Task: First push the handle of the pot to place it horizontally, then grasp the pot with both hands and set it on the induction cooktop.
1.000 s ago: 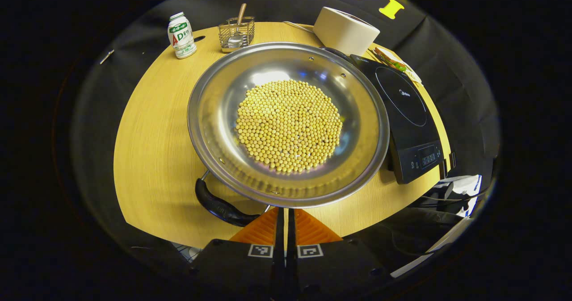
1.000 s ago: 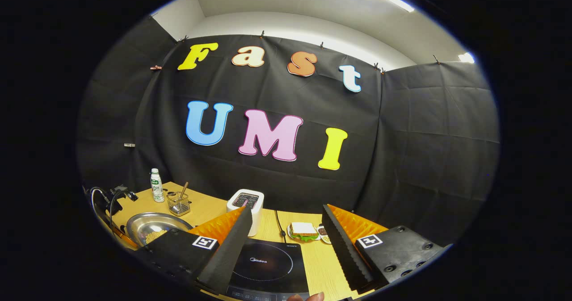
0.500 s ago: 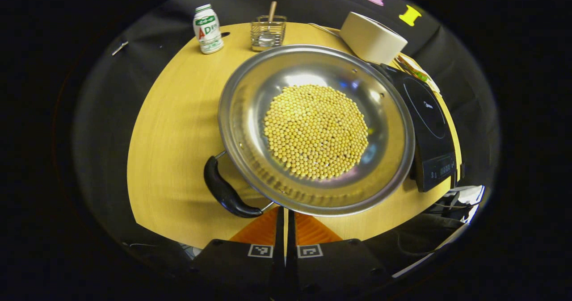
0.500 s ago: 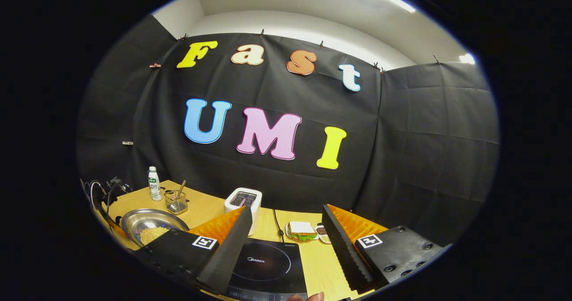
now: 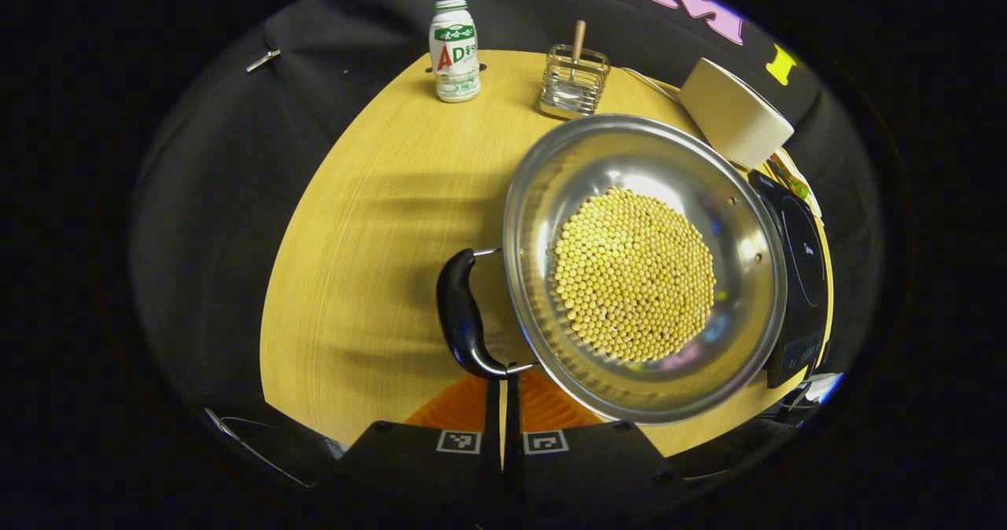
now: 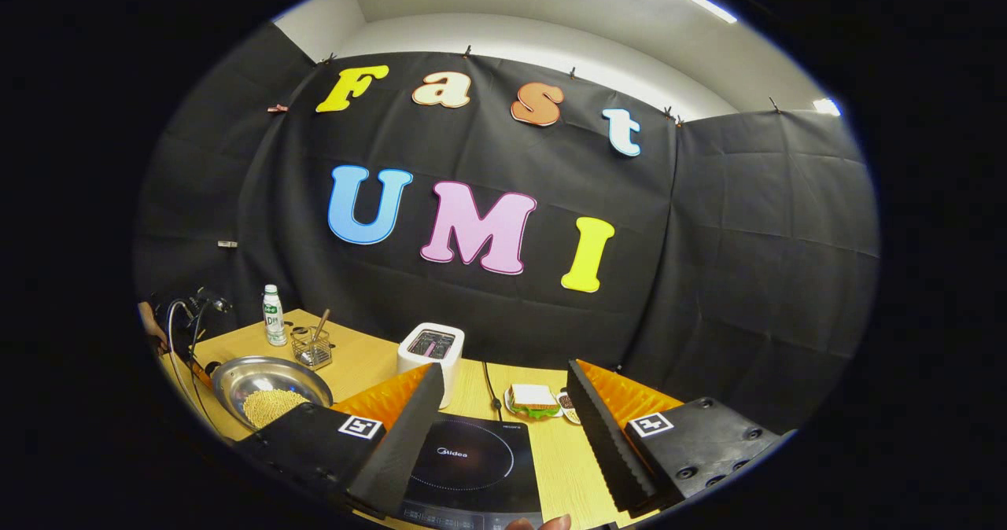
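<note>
Overhead light glares off the pot (image 5: 739,223); fisheye edges bend, and the tabletop (image 5: 378,223) looks motion-smeared.

Bare wood tabletop (image 5: 378,223) left of the steel pot of yellow beans (image 5: 645,266) gives open access to its black side handle (image 5: 460,314). Pot's right rim sits tight vs black induction cooktop (image 5: 802,278); white toaster (image 5: 735,125), wire utensil basket (image 5: 574,90) crowd behind.

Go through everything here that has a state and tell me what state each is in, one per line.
pot: on the table, holding yellow beans, not on the cooktop
pot handle: just ahead of the left gripper's fingers
induction cooktop: bare
left gripper: shut
right gripper: open, above the cooktop
toaster: upright
bottle: upright, capped
</note>
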`<state>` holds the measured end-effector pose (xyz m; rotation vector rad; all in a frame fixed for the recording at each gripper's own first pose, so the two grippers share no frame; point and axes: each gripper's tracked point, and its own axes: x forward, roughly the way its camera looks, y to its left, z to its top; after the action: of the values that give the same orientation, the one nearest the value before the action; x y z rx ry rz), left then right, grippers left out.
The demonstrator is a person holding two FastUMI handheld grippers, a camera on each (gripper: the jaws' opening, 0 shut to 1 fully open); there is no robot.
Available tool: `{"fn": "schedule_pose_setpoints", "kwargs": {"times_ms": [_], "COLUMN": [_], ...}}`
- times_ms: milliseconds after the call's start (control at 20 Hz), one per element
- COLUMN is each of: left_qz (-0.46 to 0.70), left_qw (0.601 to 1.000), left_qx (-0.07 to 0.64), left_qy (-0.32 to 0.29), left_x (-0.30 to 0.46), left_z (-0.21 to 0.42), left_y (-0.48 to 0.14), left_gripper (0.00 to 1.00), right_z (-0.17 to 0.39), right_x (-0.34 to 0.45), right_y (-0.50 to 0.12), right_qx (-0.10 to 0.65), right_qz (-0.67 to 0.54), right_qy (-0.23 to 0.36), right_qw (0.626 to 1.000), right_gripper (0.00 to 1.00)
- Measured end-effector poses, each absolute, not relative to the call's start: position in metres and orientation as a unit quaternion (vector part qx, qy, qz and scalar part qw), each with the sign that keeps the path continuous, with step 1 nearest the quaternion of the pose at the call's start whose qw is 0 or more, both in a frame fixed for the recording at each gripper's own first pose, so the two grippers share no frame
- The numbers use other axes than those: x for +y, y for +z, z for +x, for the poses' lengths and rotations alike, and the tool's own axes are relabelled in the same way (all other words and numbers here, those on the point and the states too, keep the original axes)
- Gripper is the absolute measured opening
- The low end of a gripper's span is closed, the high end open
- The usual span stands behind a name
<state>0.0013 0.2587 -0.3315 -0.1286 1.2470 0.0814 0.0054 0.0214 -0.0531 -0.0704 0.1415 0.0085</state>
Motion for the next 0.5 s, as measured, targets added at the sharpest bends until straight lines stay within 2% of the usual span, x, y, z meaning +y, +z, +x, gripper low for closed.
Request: {"fn": "schedule_pose_setpoints", "kwargs": {"times_ms": [500], "left_qz": [-0.020], "left_qw": [0.832], "left_qx": [0.552], "left_qy": [0.056], "left_x": [0.284], "left_z": [0.057], "left_y": [-0.336], "left_gripper": [0.05], "right_z": [0.001], "right_x": [0.039], "right_y": [-0.080], "right_qx": [0.118], "right_qz": [-0.046], "right_qy": [0.028], "right_qw": [0.992], "right_gripper": [0.98]}}
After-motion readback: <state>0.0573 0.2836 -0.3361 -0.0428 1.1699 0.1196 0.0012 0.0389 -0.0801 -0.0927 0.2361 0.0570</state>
